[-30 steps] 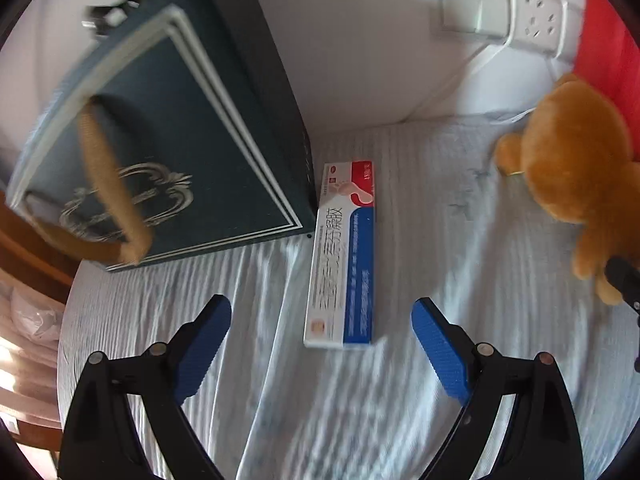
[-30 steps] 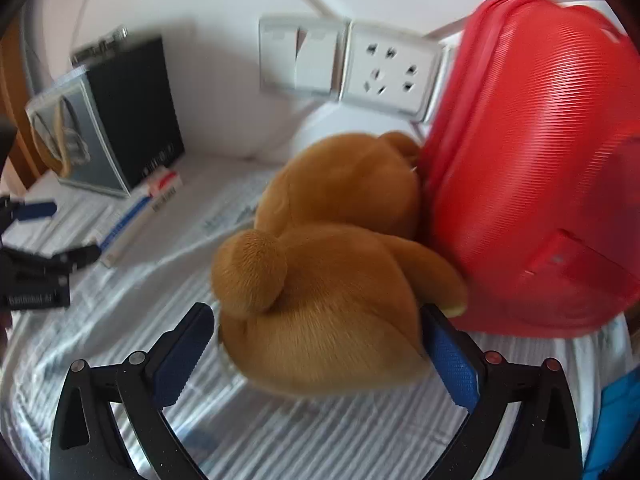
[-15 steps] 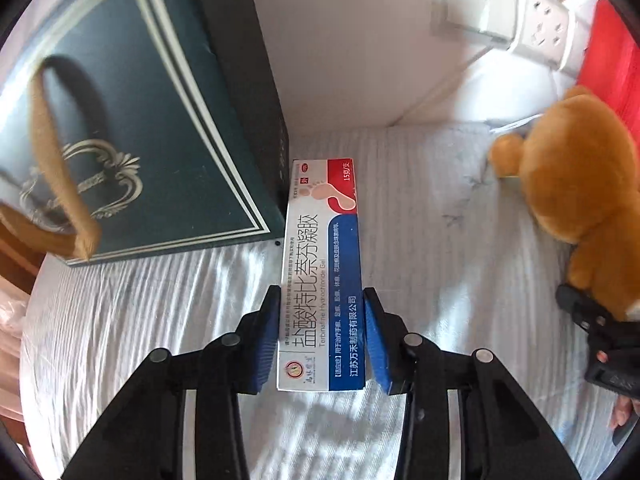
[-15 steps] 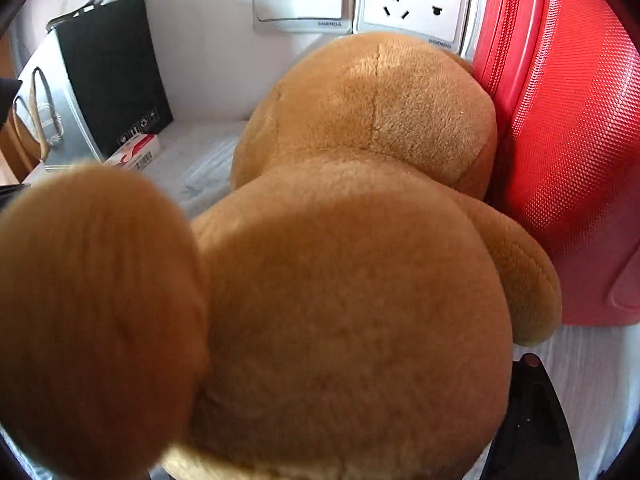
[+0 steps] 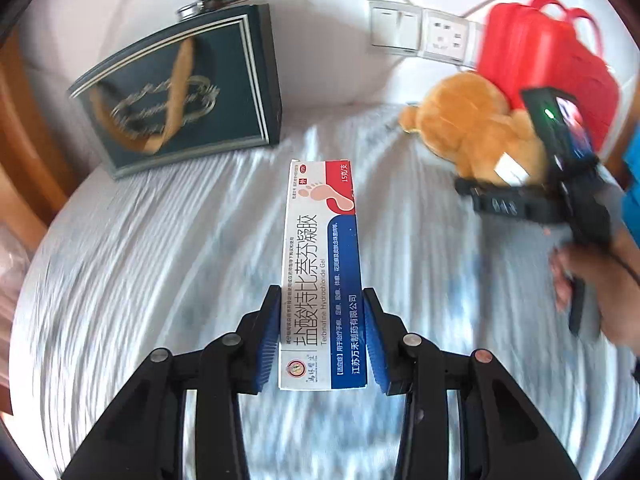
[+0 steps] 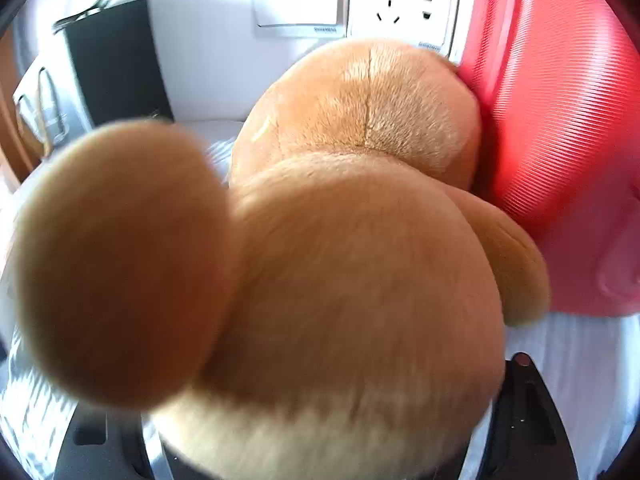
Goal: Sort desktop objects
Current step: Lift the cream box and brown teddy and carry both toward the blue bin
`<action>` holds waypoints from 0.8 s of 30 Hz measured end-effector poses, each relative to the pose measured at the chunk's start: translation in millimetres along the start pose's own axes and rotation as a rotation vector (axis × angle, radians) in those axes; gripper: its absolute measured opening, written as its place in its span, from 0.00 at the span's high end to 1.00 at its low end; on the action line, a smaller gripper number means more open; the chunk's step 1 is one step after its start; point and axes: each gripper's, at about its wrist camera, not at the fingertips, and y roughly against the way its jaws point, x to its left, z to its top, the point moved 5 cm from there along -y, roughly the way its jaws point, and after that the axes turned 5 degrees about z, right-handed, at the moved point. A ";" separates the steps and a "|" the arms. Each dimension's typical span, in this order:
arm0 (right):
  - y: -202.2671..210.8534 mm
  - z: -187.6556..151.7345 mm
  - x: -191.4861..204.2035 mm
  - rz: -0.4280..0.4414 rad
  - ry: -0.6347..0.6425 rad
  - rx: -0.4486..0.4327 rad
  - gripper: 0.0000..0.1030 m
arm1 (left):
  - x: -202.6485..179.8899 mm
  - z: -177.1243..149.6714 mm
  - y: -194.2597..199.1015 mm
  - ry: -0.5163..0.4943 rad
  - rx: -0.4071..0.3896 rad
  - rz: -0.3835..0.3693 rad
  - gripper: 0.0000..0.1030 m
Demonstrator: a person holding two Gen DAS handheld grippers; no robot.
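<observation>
My left gripper [image 5: 322,338] is shut on a white, red and blue medicine box [image 5: 322,264] and holds it above the pale striped cloth [image 5: 160,260]. A brown plush bear [image 5: 472,128] lies at the right against a red case [image 5: 548,64]. In the right wrist view the bear [image 6: 340,260] fills the frame between the arms of my right gripper [image 6: 320,440], whose blue pads are hidden by the fur. In the left wrist view the right gripper [image 5: 480,194] sits at the bear's lower end, held by a hand [image 5: 592,280].
A dark green gift bag [image 5: 180,92] with tan handles stands at the back left by the wall. A wall switch and socket [image 5: 420,34] are behind the bear. The red case [image 6: 560,140] stands close on the bear's right. Wooden furniture shows at the far left.
My left gripper closed on the medicine box and has lifted it back from the gift bag. My right gripper moved onto the bear, which now fills its view.
</observation>
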 end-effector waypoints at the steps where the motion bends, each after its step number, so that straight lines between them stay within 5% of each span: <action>1: 11.6 -8.7 2.9 0.014 0.011 0.001 0.34 | -1.5 -12.7 12.8 0.001 0.003 -0.012 0.63; 16: 220.0 -178.8 26.6 0.052 0.078 0.133 0.38 | -19.3 -89.9 148.6 -0.013 0.033 -0.060 0.63; 24: 308.2 -207.1 45.0 0.023 0.128 0.155 0.38 | -31.1 -101.3 240.1 -0.028 -0.002 -0.057 0.63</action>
